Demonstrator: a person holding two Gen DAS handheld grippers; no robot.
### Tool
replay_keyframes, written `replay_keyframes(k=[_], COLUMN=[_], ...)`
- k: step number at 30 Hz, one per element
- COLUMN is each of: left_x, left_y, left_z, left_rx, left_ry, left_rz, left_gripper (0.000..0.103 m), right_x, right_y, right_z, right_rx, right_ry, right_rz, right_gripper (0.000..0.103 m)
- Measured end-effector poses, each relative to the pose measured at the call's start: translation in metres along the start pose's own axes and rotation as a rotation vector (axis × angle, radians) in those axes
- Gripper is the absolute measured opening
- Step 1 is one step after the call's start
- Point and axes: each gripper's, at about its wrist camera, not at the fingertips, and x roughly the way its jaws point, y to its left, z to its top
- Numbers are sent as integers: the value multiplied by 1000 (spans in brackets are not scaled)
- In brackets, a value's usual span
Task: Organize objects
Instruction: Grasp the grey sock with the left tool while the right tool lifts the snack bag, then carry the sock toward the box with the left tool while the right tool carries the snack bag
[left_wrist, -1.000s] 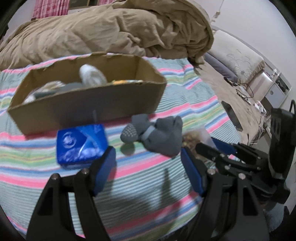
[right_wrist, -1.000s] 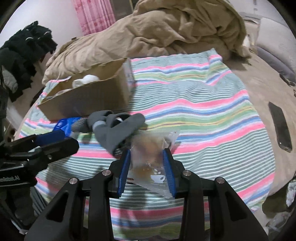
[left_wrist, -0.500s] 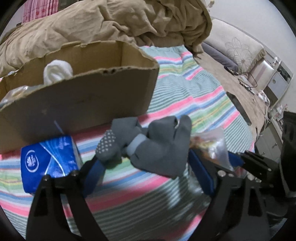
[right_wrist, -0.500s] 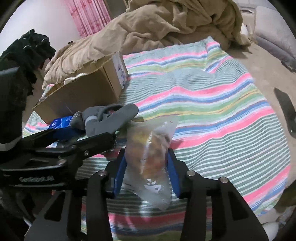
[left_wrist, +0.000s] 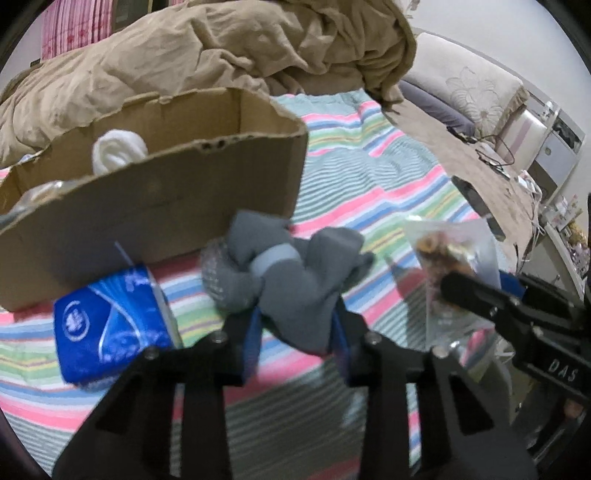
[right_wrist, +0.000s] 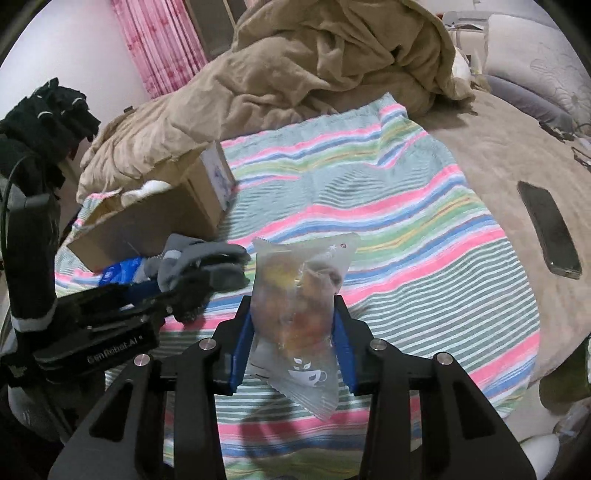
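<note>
A lived-in home bedroom.
A rumpled tan duvet (right_wrist: 314, 74) heaps over a bed spread with a striped blanket (right_wrist: 424, 229); pink curtains (right_wrist: 162, 40) hang behind, a phone (right_wrist: 550, 236) lies on the sheet, and dark clothes (right_wrist: 44, 122) hang nearby.

Left wrist view: looks forward along the left tool (left_wrist: 297, 332), low and close over the striped bedspread (left_wrist: 369, 177), facing the open brown cardboard box (left_wrist: 155, 206) just ahead.

Right wrist view: sits right of that box (right_wrist: 162, 225), higher, facing across the bedspread (right_wrist: 406, 236) toward the rumpled tan duvet (right_wrist: 295, 74).

Shared: box, duvet (left_wrist: 221, 48), bedspread; each view catches the other tool at its edge.
</note>
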Motion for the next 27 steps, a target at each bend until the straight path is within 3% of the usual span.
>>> replay_keyframes(k=[4,14,27], left_x=[-17,-78,-152], left_y=[4,18,62], left_z=[-6,-13,4], left_rx=[-13,-44,-103], left_ry=[-20,-84,-186], left_rz=[-13,-26,8], left_gripper=[25,25,25], right_x=[-9,-27,-38], right_y=[11,37,87], right_z=[2,12,40], right_rx=[-15,-46,-111], right_ry=[-20,-55,-95], right_rz=[21,56,129], right_gripper=[42,42,42])
